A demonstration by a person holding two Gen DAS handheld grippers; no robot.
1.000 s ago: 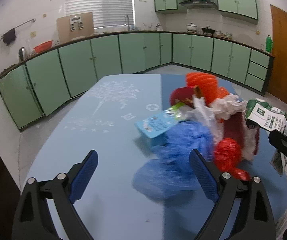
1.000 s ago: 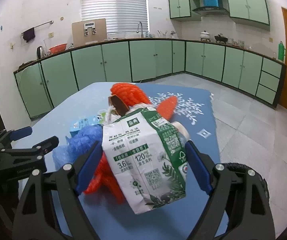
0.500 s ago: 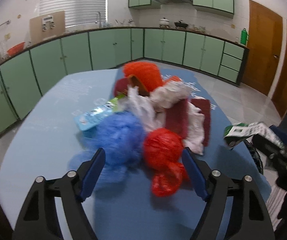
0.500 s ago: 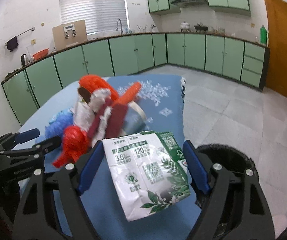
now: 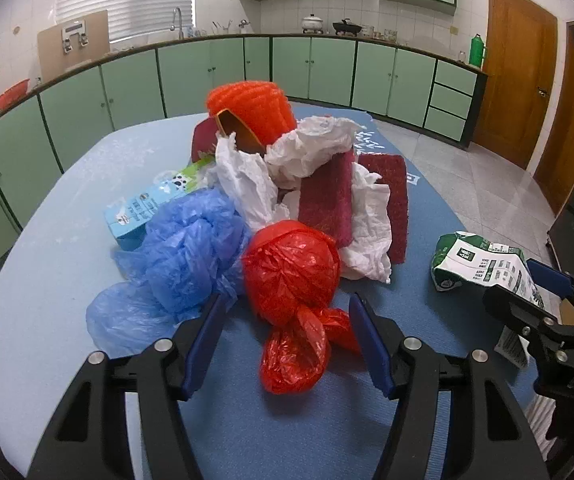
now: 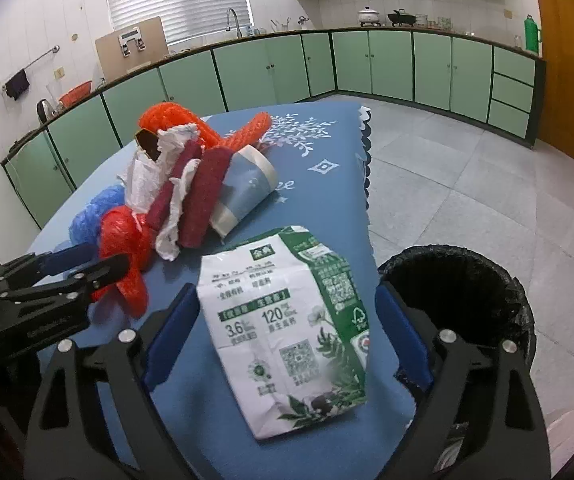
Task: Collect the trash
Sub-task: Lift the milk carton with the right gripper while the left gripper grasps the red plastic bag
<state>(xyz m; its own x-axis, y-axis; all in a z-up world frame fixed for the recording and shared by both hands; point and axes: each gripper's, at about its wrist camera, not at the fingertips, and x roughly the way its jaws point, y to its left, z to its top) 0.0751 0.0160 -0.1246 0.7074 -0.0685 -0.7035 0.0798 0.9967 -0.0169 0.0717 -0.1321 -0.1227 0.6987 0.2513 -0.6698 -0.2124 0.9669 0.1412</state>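
A knotted red plastic bag [image 5: 291,268] lies at the front of a trash pile on the blue table [image 5: 47,280]. My left gripper [image 5: 287,340] straddles the bag's tail, jaws closing; the pads do not press on it. In the right wrist view the left gripper [image 6: 99,258] reaches the red bag [image 6: 127,236] from the left. A crumpled green-and-white milk carton [image 6: 287,320] sits between the opening jaws of my right gripper [image 6: 287,290], with a gap at the right pad. It hangs over the table's near corner, beside a black-lined bin [image 6: 455,280].
The pile holds a blue plastic bag [image 5: 183,252], a light-blue carton [image 5: 139,212], white paper [image 5: 247,180], maroon pads [image 5: 327,196], orange netting [image 5: 255,108] and a grey bag roll [image 6: 243,184]. Green cabinets ring the room; a wooden door [image 5: 519,92] stands at the right.
My left gripper swung from the blue bag to the red bag, moved closer, and its jaws narrowed. My right gripper carried the carton from over the pile to the table corner by the bin.
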